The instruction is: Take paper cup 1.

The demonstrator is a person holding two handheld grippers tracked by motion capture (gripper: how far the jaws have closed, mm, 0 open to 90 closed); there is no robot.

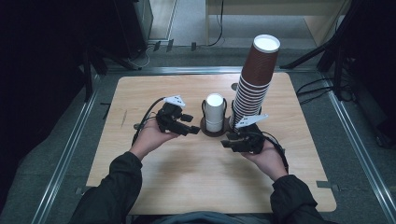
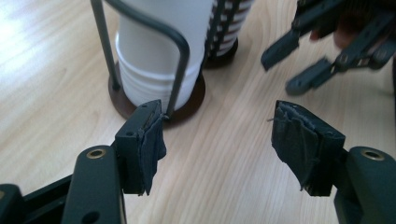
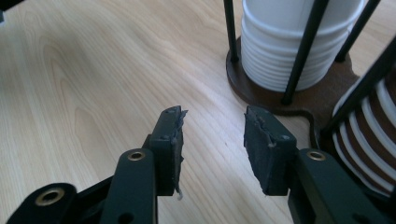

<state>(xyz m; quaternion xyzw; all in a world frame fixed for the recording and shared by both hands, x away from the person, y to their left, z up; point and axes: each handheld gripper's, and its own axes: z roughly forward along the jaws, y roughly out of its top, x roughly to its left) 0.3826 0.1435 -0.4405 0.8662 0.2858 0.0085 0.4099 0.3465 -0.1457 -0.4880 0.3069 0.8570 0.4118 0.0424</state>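
High view: a wooden table [image 1: 187, 172] is carrying a dark wire cup holder [image 1: 205, 127] with two bays. The tall stack of brown paper cups [image 1: 254, 81] is standing upside down in the right bay and leaning slightly to the right, its white base uppermost. The shorter stack of white cups [image 1: 215, 113] is sitting in the left bay, ringed by the holder's wire loops. The person's two sleeved forearms are entering from the bottom edge. The left gripper [image 1: 190, 129] is pointing at the holder's left side, just beside its base; the right gripper [image 1: 228, 141] is lying just in front of the brown stack, near the holder's base.

Left gripper view: the left gripper [image 2: 217, 140] is standing released, jaws well apart with only bare tabletop between them; the left jaw's tip is appearing just in front of the holder's base and wire, though contact cannot be told. The right gripper [image 2: 299, 65] is showing farther off at upper right.

Right gripper view: the right gripper [image 3: 212, 140] is standing parted, with nothing between its pads [image 3: 259, 149].
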